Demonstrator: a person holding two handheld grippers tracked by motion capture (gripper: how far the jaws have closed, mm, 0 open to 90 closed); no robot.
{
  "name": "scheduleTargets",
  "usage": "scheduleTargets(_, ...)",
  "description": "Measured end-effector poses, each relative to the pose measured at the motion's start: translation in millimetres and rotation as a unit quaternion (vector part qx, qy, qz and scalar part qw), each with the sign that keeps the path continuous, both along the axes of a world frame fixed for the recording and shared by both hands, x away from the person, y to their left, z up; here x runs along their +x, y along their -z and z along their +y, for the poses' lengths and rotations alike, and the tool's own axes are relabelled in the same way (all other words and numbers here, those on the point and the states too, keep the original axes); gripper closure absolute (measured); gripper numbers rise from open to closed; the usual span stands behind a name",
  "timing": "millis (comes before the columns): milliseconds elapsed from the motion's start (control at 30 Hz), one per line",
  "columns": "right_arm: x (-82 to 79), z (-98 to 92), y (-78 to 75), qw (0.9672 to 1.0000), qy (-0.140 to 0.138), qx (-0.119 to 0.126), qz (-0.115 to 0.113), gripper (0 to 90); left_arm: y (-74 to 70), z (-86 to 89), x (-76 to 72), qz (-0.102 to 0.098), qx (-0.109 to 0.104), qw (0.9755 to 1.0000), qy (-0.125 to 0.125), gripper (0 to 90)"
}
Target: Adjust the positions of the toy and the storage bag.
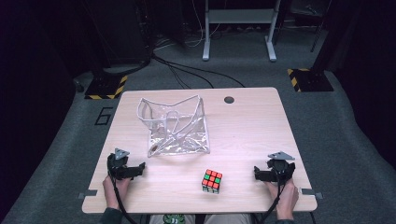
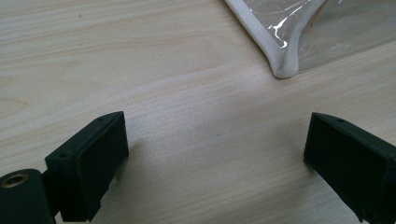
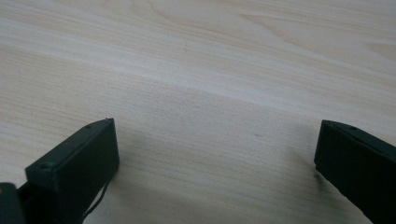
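While both hands sat low at the near edge of the table (image 1: 252, 121), the left gripper (image 1: 135, 171) rested on the wood with its jaws spread wide, nothing between them. Seen along those jaws in the left gripper view, the left gripper (image 2: 215, 149) had bare grain in the gap, and just beyond the fingertips, off toward the right one, lay a white-piped corner of the clear plastic bag (image 2: 299, 37). From the high view that clear plastic bag (image 1: 177, 128) stood crumpled and open-topped, ahead of the left fingers and a little to their inside, not touching them.

Over on the other side, the right gripper (image 1: 259, 174) was just as wide open and empty; in the right gripper view the right gripper (image 3: 215, 154) had plain tabletop between its fingers. A puzzle cube (image 1: 212, 181), red and green squares up, sat between the two grippers, nearer the right one's fingertips, well apart from both, and nearer the person than the bag.
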State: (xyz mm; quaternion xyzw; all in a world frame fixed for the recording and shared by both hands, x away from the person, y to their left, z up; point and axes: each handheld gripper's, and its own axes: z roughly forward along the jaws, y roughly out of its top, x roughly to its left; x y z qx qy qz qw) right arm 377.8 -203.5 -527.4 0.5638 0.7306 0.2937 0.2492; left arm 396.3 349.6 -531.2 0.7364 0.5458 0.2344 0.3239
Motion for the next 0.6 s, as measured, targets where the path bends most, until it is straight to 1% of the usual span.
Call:
scheduleTargets(67, -2.1, 0.4, -1.5, 1.0, -0.005, -0.004, -0.001, 0.0, -0.1, 0.1, 0.0, 0.001, 0.0, 1.0, 0.001, 6.3)
scheduleTargets(167, -5.1, 0.7, -3.5, 0.9998, -0.015, 0.006, -0.014, 0.0, -0.1, 0.1, 0.0, 0.001, 0.0, 1.0, 0.001, 6.3)
scheduleTargets(267, -6.3, 1.9, -4.8, 0.9994, -0.023, 0.02, -0.017, 0.0, -0.1, 0.1, 0.1, 0.0, 0.0, 1.0, 0.001, 6.3)
scheduleTargets(433, -9.4, 10.0, -6.6, 0.9992, -0.035, 0.009, -0.018, 0.0, -0.1, 0.1, 0.0, 0.0, 0.0, 1.0, 0.001, 6.4)
scheduleTargets(533, -11.6, 14.3, -8.7, 0.9988, -0.043, 0.01, -0.021, 0.0, -0.1, 0.1, 0.0, 0.0, 0.0, 1.0, 0.001, 6.5)
scheduleTargets(600, -13.2, 16.9, -10.1, 0.9984, -0.051, 0.016, -0.018, 0.0, -0.1, 0.0, 0.0, 0.0, 0.0, 1.0, 0.001, 6.4)
